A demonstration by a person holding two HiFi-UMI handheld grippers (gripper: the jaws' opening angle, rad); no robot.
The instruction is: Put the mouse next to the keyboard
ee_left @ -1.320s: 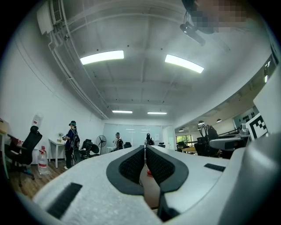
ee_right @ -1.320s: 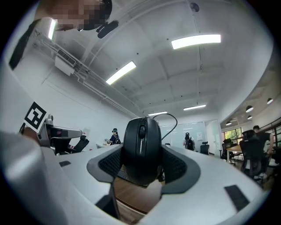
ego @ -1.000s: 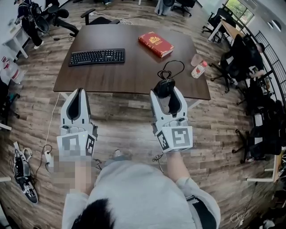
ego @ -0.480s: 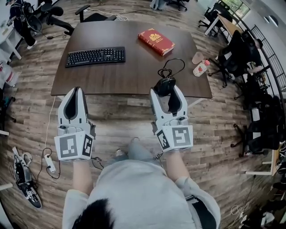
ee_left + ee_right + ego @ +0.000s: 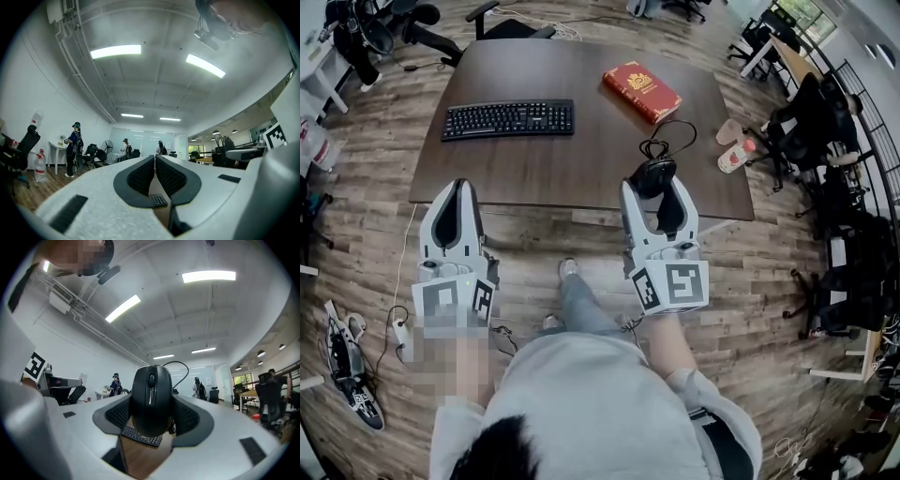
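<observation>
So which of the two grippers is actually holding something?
The right gripper: it is shut on the black mouse. The left gripper is shut too, but with nothing between its jaws.

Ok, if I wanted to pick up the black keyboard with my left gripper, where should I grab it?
Probably its near long edge, left end, coming from your side of the brown wooden table. The black keyboard lies flat and low, so the left gripper, now shut, would have to open and pinch the thin edge top to bottom.

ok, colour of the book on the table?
The book is red with gold print; head view.
</observation>
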